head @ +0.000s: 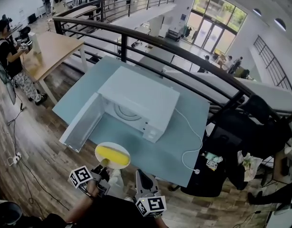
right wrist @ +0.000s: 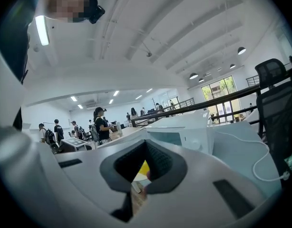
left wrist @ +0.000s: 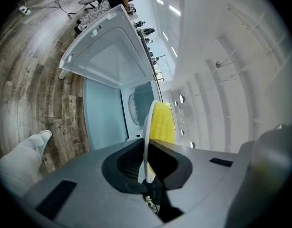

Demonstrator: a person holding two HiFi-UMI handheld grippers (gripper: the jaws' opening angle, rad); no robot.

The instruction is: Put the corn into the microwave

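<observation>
A yellow corn cob (head: 111, 153) lies on a white plate (head: 121, 161) held over the near edge of the blue table (head: 179, 141). My left gripper (head: 104, 165) is shut on the plate's near rim. In the left gripper view the plate (left wrist: 147, 137) stands edge-on between the jaws, with the corn (left wrist: 162, 125) beside it. Just beyond stands the white microwave (head: 139, 101), its door (head: 82, 122) swung wide to the left and its cavity (left wrist: 136, 106) facing me. My right gripper (head: 140, 177) hangs to the right of the plate, shut and holding nothing; its own view catches the corn (right wrist: 144, 167) through the jaws.
A white power cable (head: 189, 146) trails over the table to the right of the microwave. A black railing (head: 184, 53) runs behind the table. Dark office chairs (head: 231, 141) stand to the right. A person (head: 10, 56) stands at a wooden table (head: 51, 46) at far left.
</observation>
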